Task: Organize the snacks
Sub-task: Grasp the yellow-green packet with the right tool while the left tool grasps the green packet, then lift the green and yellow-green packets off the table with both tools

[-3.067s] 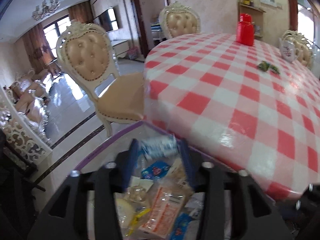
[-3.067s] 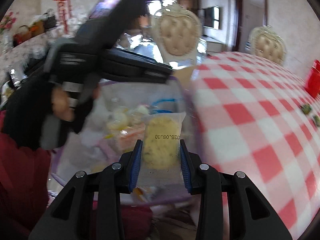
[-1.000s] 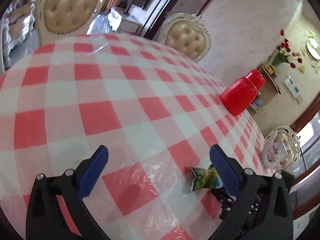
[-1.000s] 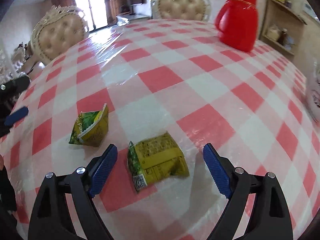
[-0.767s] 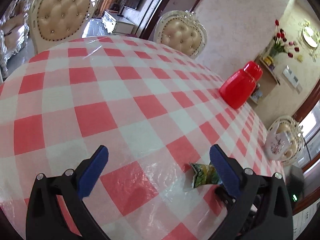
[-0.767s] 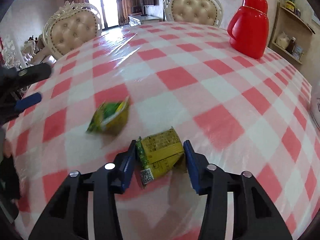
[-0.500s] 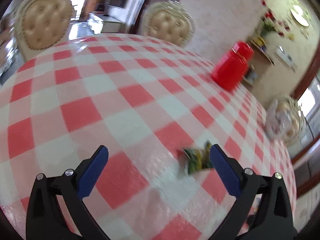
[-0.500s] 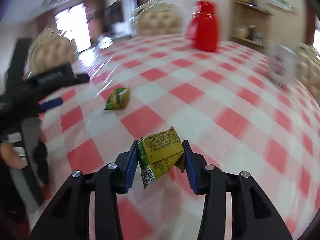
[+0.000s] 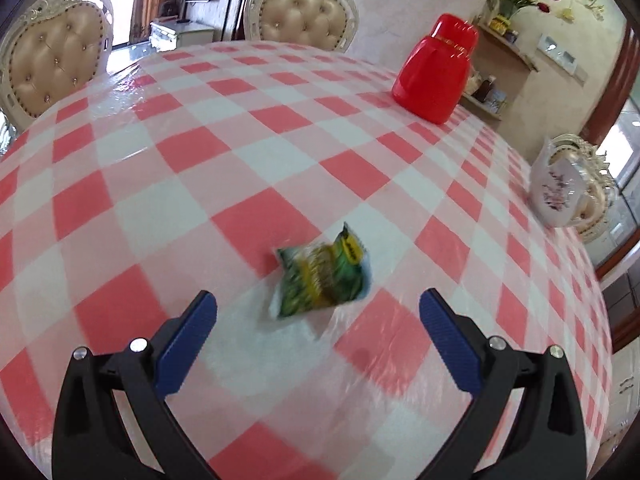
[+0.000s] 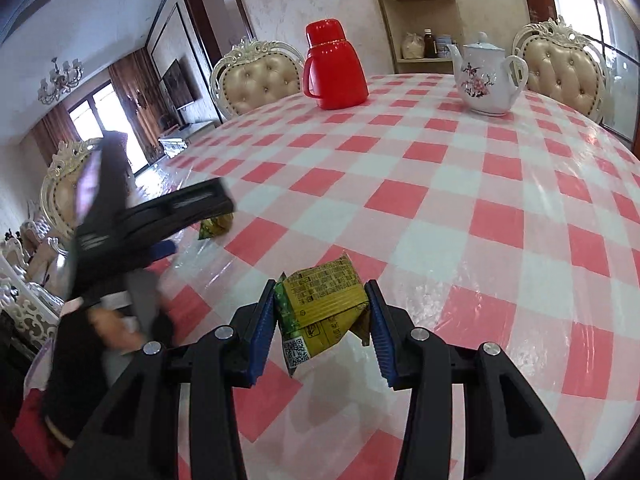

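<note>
A round bench (image 9: 280,128) covered in a glossy red-and-white checked plastic cloth fills both wrist views.

In the right wrist view, the right gripper (image 10: 322,326) holds a small yellow-green foil snack packet (image 10: 320,304) between its blue-padded black fingers (image 10: 262,330). Both pads press on the packet's sides, and it looks lifted clear of the cloth, with printed text and a square code facing the camera.

In the left wrist view, the left gripper (image 9: 318,338) hangs just above the bench with its fingers (image 9: 186,338) spread wide and nothing between the pads. A second snack packet, green and yellow crinkled foil (image 9: 320,276), lies on a white square of the cloth just ahead of the fingertips, roughly centred between them and slightly blurred. The fingers do not touch it.

The right wrist view shows that same left gripper from the side as a dark blurred shape at the left, with the person's hand (image 10: 110,326) on its handle; the green packet peeks out from behind it at the bench's near-left edge.

At the far side of the bench stand a red plastic thermos jug with a handle (image 10: 336,66) and a white porcelain teapot painted with flowers (image 10: 486,76), well apart from both packets. Cream tufted chairs with carved white frames (image 9: 300,14) ring the bench.
</note>
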Available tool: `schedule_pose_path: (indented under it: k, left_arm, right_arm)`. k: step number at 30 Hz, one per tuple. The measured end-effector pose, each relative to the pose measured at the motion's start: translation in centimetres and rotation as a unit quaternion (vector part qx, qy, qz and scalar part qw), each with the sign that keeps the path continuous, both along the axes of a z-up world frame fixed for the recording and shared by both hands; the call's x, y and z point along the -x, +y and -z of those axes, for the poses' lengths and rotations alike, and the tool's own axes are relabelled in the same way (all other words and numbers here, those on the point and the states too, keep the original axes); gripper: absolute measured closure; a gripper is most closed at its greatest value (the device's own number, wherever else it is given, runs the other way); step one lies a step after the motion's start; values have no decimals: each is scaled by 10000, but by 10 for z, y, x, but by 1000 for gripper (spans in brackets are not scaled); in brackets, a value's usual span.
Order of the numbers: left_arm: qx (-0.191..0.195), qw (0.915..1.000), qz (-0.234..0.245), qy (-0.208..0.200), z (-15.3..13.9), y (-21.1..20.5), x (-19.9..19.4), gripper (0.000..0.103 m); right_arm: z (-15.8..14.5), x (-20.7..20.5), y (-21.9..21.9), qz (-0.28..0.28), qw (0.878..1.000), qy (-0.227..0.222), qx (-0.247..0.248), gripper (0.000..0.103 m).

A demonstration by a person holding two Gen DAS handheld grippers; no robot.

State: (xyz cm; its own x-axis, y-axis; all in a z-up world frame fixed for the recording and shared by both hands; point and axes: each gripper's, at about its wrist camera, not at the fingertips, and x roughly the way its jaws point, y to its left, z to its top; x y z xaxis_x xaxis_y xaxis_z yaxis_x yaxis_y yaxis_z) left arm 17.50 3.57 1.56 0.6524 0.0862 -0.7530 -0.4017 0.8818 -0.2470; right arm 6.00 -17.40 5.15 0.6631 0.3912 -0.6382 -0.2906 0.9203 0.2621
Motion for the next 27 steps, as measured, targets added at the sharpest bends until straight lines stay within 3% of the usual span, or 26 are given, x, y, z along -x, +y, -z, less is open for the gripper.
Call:
schedule_pose_path:
  k: [5,6,8,9,12,19,27]
  left_arm:
    - [-137,9997,-174,139,7,-2,-25,2]
    - [-153,9997,-126,108,6,-3,-27,7]
    - [-298,9995,104,87,5,-9,-29,38]
    - [-287,9992,255,76,6,-11,-29,60]
    - [146,9986,494,-111,3,-7,-21,66]
    - [237,9946,824,-576,-20,-8,5,66]
    - [250,9915,1150,-557,-20,-18,34,65]
  right_arm:
    - [-6,4,2,-89,9999,-65,-95,59]
    - [-7,5,3,-116,9998,-80,-102,59]
    - [-6,6,6,-162,9998,-77,-82,59]
    - [-5,6,6,-159,9998,-60,-70,59]
    - [-1,4,6,-112,9999,-13,-49,59]
    - [7,-3,-4,74,9999,113,-104,59]
    - [15,-11,-18,282,9990,229,-253,59]
